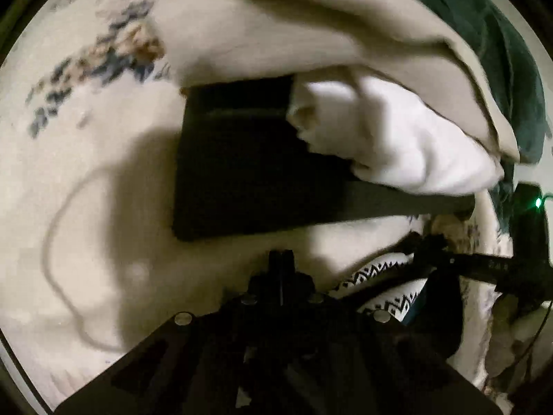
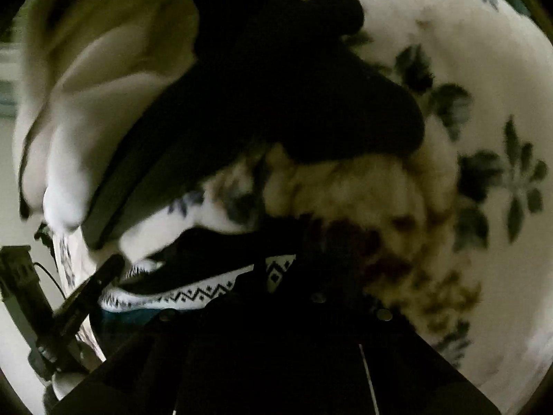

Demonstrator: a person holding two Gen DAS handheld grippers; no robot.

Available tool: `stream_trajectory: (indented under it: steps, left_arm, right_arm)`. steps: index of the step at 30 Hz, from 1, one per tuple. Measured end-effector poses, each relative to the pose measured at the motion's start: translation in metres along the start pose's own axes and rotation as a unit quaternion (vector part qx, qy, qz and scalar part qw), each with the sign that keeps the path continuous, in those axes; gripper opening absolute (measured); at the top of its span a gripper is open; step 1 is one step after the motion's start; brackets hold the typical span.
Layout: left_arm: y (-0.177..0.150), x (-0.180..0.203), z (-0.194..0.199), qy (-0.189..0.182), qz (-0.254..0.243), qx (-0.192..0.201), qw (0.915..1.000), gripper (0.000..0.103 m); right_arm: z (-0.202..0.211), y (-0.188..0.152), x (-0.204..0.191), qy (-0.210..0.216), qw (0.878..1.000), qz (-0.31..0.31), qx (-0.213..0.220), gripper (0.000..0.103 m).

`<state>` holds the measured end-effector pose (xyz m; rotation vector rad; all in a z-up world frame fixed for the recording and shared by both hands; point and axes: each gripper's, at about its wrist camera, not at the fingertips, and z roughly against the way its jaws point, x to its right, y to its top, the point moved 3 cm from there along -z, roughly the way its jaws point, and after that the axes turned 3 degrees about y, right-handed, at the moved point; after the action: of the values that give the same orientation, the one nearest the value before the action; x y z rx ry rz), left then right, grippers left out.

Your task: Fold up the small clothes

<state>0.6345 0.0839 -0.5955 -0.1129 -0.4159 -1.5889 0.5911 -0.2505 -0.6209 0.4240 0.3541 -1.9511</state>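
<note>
The left gripper (image 1: 281, 259) is pointing steeply down over a cream floral sheet (image 1: 69, 173), and its two dark fingers are pressing together with only a thin slit showing between them and no cloth caught there. Just past its tips a black garment (image 1: 235, 180) is lying flat on the sheet as a blocky, roughly rectangular shape. A white cloth (image 1: 387, 138) is resting bunched on the far right part of that garment, and a beige cloth (image 1: 311, 34) is draping over the white one from above. A dark green cloth (image 1: 484, 34) is showing behind the beige one at the upper right edge. A thin cord (image 1: 48, 242) is curving across the sheet on the left. To the right of the left gripper, a white cloth with a black zigzag border (image 1: 373, 273) is lying close under the tool body. The right gripper (image 1: 427, 242) is reaching in from the right edge, its tips sitting near the black garment's lower right corner and just above the zigzag cloth, with a small green light (image 1: 537, 202) glowing on its body. In the right wrist view its own fingers are merging into shadow, so I cannot tell whether it is closed, parted, or pinching any fabric. That view is blurring the black garment, the white cloth left of it, and the zigzag border below.
</note>
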Motion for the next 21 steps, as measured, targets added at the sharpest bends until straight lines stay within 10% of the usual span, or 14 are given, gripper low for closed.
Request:
stream_trajectory:
  steps: [3,4,5,6,9,10,11,12,18,21]
  left_arm:
    - [-0.006,-0.003,0.024,-0.022,0.023,0.007,0.9995,0.009]
    - [-0.011,-0.003,0.033,-0.036,0.028,0.011,0.9989,0.027]
    - [-0.018,-0.002,0.041,-0.05,0.031,0.012,0.9982,0.06]
    - [-0.023,-0.001,0.044,-0.058,0.032,0.012,0.9977,0.07]
    - [-0.036,0.008,0.034,-0.053,0.006,0.007,0.9986,0.06]
    - [-0.037,0.01,0.033,-0.039,-0.004,0.013,0.9992,0.008]
    - [-0.037,0.011,0.03,-0.04,-0.006,0.012,0.9991,0.006]
    - [-0.036,0.008,0.035,-0.047,0.008,0.027,0.9985,0.005]
    - [-0.034,-0.022,0.036,-0.088,0.062,0.012,0.9942,0.011]
    - [-0.043,-0.029,0.063,-0.102,0.072,0.022,0.992,0.039]
  right_arm:
    - [0.02,-0.007,0.006,0.031,0.999,-0.012,0.009,0.035]
    - [0.03,-0.012,0.008,0.034,0.999,-0.012,0.019,0.054]
    - [0.041,-0.019,0.01,0.038,0.999,-0.016,0.032,0.06]
    - [0.046,-0.025,0.014,0.046,0.998,-0.02,0.034,0.061]
    - [0.041,-0.041,0.026,0.067,0.997,-0.046,0.006,0.061]
    - [0.032,-0.046,0.029,0.068,0.996,-0.059,-0.012,0.059]
    - [0.028,-0.049,0.029,0.07,0.996,-0.06,-0.013,0.052]
    - [0.028,-0.055,0.035,0.068,0.996,-0.053,-0.008,0.014]
    - [0.042,-0.053,0.035,0.052,0.997,-0.048,0.023,0.004]
    - [0.052,-0.054,0.025,0.042,0.999,-0.017,0.018,0.014]
